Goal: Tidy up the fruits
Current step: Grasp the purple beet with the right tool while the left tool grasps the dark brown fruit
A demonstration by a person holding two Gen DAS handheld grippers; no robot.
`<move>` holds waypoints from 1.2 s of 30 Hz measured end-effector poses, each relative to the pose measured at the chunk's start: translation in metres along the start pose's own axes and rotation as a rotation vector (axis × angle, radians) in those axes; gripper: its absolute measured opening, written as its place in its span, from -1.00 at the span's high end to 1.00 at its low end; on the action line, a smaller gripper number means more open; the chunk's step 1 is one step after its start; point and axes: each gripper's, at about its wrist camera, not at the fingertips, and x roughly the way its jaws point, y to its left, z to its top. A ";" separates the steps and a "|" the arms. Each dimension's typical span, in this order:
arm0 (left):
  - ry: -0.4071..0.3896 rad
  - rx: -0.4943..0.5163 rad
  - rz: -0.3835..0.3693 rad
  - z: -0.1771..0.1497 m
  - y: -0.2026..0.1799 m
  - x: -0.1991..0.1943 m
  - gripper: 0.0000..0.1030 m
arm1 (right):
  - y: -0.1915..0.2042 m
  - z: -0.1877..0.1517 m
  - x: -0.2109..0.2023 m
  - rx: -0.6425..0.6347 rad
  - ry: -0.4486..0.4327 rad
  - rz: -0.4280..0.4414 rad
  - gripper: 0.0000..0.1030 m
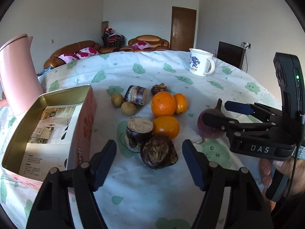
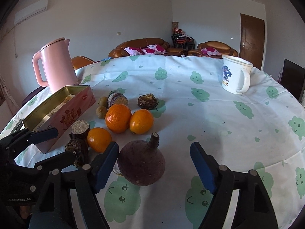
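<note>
The left gripper point(image 1: 149, 165) stands wide open with nothing between its blue pads, and just ahead of the gap lies a dark water chestnut point(image 1: 159, 154) on the cloud-print tablecloth point(image 1: 133, 189), touching neither finger. The right gripper point(image 2: 154, 167) is likewise spread wide and holds nothing; a round purple beet point(image 2: 141, 165) with a short stem sits in the gap, close to the left finger, though whether it touches that pad cannot be told. Behind the water chestnut stands a cut sugarcane piece point(image 1: 139, 131), upright, with a small orange point(image 1: 166, 126) beside it. Farther back come a larger orange point(image 1: 163, 104) and an oval orange fruit point(image 1: 180, 103) touching it, then a second sugarcane piece point(image 1: 136, 95) lying on its side, two small brown round fruits point(image 1: 123, 104) next to it, and another water chestnut point(image 1: 159, 88) at the rear. To the left of the pile sits an open pink tin box point(image 1: 83, 118) with a printed leaflet point(image 1: 51, 127) lying inside; no fruit is seen in it. Behind the box stands a pink kettle point(image 2: 57, 64). A white mug point(image 2: 236, 74) with a blue pattern stands well apart on the far right side of the table. Brown sofas point(image 2: 144, 45) and a wooden door point(image 2: 251, 40) fill the room beyond.
</note>
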 end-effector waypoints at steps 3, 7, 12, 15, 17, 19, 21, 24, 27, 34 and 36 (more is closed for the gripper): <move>0.025 0.004 -0.010 0.001 -0.001 0.004 -0.29 | 0.003 0.000 0.003 -0.014 0.020 0.004 -0.52; 0.045 0.015 -0.017 0.000 -0.003 0.008 -0.29 | 0.011 -0.001 0.005 -0.063 0.039 0.013 -0.50; 0.098 -0.024 -0.053 0.005 0.005 0.020 -0.26 | 0.005 0.001 0.015 -0.037 0.107 0.051 -0.28; 0.106 -0.014 -0.047 0.005 0.002 0.022 -0.19 | 0.006 0.001 0.019 -0.035 0.127 0.063 -0.14; 0.116 0.002 -0.038 0.006 -0.001 0.025 -0.18 | 0.008 0.000 0.022 -0.041 0.145 0.066 -0.11; 0.122 0.007 -0.036 0.007 -0.002 0.027 -0.20 | 0.007 0.000 0.026 -0.035 0.165 0.072 -0.08; 0.121 0.003 -0.049 0.007 0.000 0.028 -0.08 | 0.007 0.000 0.026 -0.033 0.162 0.077 -0.05; 0.124 0.011 -0.055 0.006 -0.001 0.028 0.15 | 0.009 0.000 0.024 -0.041 0.146 0.066 -0.05; 0.121 0.011 -0.061 0.006 -0.001 0.027 0.15 | 0.008 -0.001 0.020 -0.036 0.126 0.068 -0.05; 0.080 0.011 -0.066 0.005 0.000 0.020 0.15 | 0.007 0.000 0.013 -0.038 0.085 0.073 -0.05; 0.061 0.008 -0.063 0.005 0.000 0.017 0.15 | 0.007 0.000 0.012 -0.039 0.075 0.077 -0.05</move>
